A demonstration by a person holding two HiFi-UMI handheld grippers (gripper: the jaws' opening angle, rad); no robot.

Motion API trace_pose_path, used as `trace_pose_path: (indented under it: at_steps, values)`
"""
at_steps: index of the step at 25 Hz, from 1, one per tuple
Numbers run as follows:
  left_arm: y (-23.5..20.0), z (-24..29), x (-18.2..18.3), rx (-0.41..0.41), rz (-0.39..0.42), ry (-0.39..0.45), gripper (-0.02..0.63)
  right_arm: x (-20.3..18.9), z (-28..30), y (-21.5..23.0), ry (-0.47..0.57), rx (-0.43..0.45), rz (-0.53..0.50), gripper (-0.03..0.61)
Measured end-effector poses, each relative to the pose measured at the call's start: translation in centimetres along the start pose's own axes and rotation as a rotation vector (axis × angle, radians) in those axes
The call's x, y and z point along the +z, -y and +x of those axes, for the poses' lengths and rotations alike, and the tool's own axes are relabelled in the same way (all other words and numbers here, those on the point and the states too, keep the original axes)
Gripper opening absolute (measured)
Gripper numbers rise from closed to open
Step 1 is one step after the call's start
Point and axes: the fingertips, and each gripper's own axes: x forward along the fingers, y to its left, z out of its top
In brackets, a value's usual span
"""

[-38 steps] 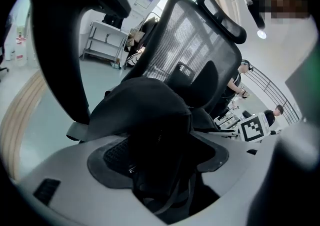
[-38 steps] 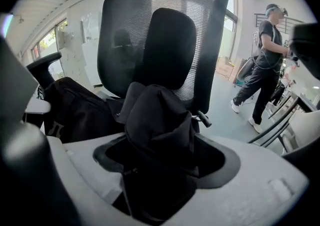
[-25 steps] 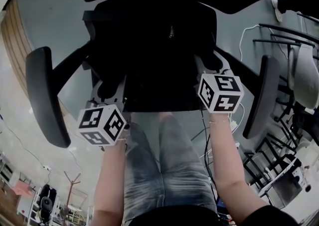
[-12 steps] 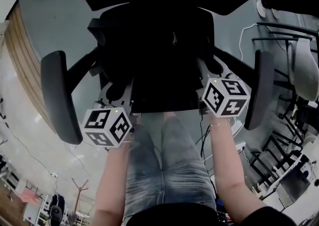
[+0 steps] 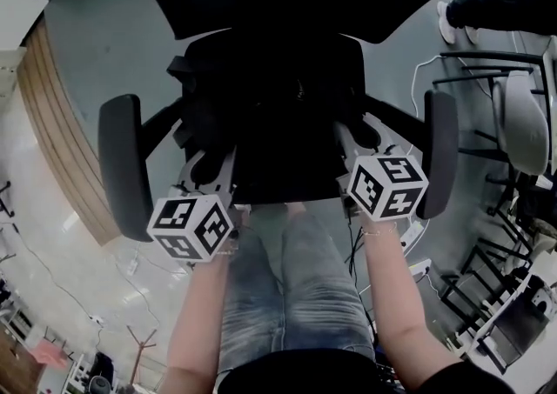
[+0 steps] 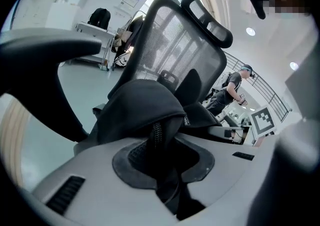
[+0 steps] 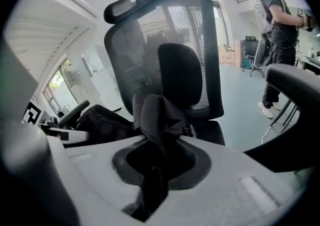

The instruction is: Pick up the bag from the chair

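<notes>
A black bag (image 5: 278, 118) lies on the seat of a black office chair (image 5: 122, 162), between its two armrests. My left gripper (image 5: 211, 168) is shut on the bag's near left edge. In the left gripper view the grey jaws of the left gripper (image 6: 165, 172) pinch a fold with a zipper, and the bag (image 6: 142, 108) bulges above them. My right gripper (image 5: 354, 138) is shut on the bag's near right edge. In the right gripper view a bunched black fold (image 7: 157, 115) stands up from the closed jaws of the right gripper (image 7: 150, 177).
The chair's mesh backrest (image 7: 165, 40) and headrest rise behind the bag. Its right armrest (image 5: 439, 153) stands beside my right gripper. A person (image 7: 277, 30) stands at the far right, near white chairs (image 5: 522, 123) and cables on the floor. A wooden strip (image 5: 52, 123) runs along the left.
The head view has drawn back, so the chair looks smaller and more centred. Both grippers stay shut on the bag and sit slightly lower in the view.
</notes>
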Motion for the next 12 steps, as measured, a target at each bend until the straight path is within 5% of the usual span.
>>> trace_pose_path:
  at_steps: [12]
  values:
    - [3.9, -5.4, 2.7, -0.066, 0.034, 0.06, 0.078, 2.5, -5.2, -6.1, 0.077, 0.054, 0.013, 0.051]
